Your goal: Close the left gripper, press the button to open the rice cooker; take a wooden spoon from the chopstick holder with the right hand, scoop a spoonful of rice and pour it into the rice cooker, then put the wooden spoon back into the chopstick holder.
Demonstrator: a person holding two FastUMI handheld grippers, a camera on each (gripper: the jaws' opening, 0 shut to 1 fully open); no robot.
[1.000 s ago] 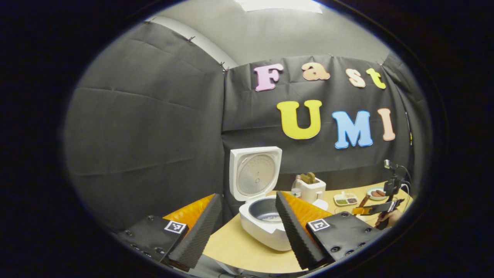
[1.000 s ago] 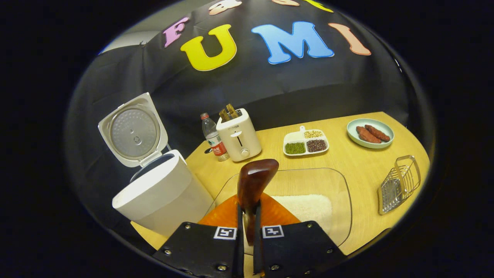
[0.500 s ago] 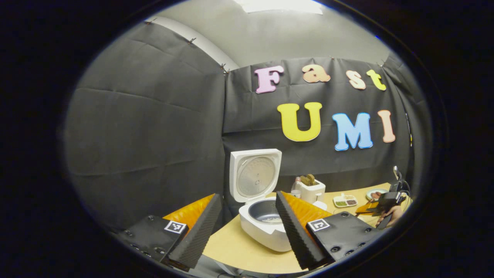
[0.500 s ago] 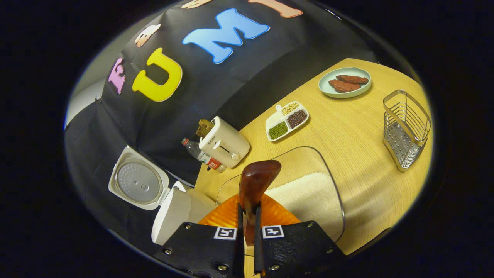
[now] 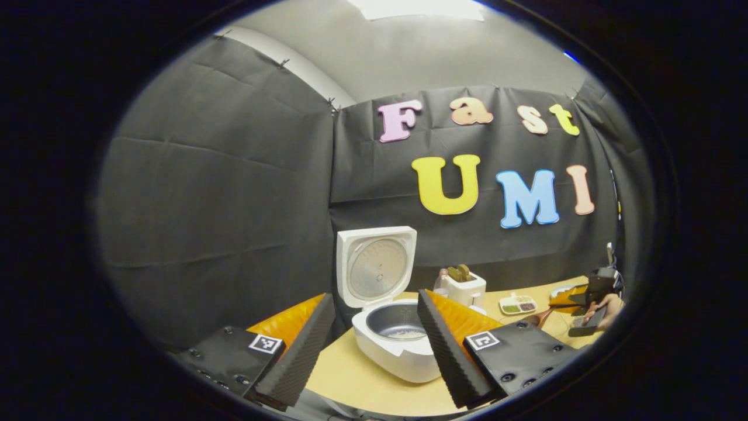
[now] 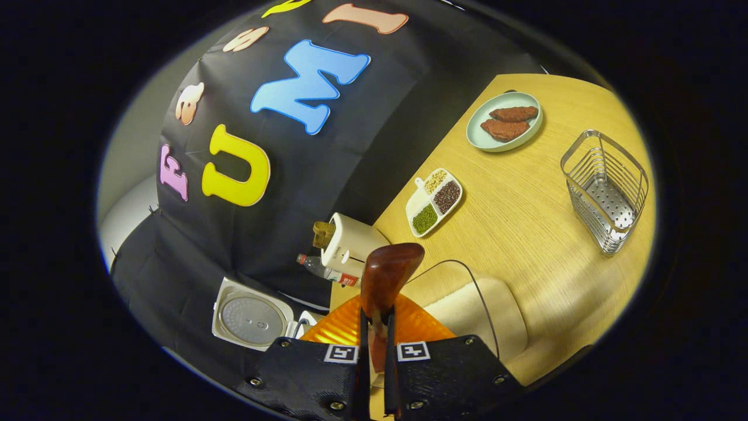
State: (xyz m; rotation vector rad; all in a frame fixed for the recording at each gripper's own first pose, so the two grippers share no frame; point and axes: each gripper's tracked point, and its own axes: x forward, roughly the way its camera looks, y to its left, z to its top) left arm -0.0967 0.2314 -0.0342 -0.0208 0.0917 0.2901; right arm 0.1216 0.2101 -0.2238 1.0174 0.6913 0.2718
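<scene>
wooden spoon (image 6: 387, 275) clamped between right gripper (image 6: 374, 351) jaws

Between your right gripper's (image 6: 374, 356) black fingers: wooden spoon (image 6: 385, 278), glossy reddish-brown. Orange ribbed backing behind. Ahead: pale wood-grain table (image 6: 526, 216); white divided dish (image 6: 433, 202) of green, dark-brown and cream grains; mint plate (image 6: 504, 121) with brown pieces; silver wire basket (image 6: 608, 190). Ahead of your left gripper (image 5: 374, 345): white rice cooker (image 5: 392, 345), grey inner pot.
</scene>
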